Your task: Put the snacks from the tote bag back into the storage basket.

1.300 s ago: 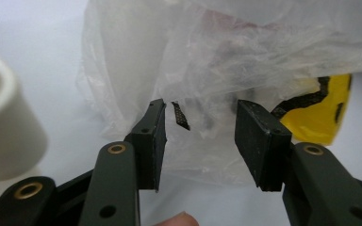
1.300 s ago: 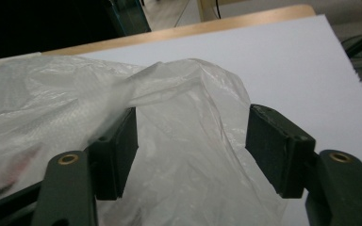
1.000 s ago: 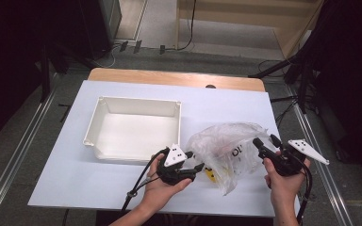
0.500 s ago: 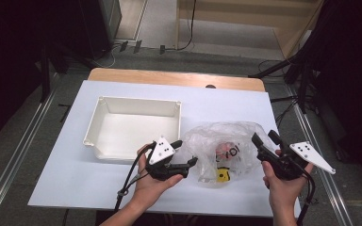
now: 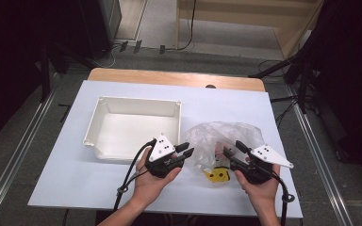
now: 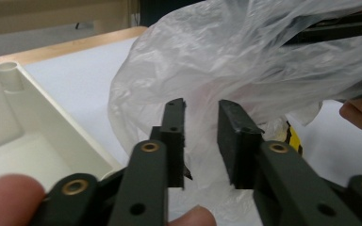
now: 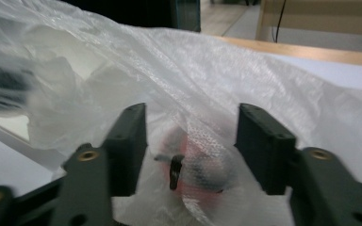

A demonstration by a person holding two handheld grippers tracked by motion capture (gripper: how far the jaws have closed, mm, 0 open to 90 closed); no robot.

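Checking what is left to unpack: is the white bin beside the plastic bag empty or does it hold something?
Empty. The high view shows the white bin with a bare floor; the plastic bag lies outside it on the table.

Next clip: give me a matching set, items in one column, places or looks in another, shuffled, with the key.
Items:
1. white tray
2. clear plastic bag
3. yellow piece
4. wooden strip

Descriptions:
A. crumpled, between the two tools
B. along the table's far edge
C. at the bag's near edge
D. open-topped, on the table's left part

Pairs: 1-D, 2-A, 3-C, 4-B
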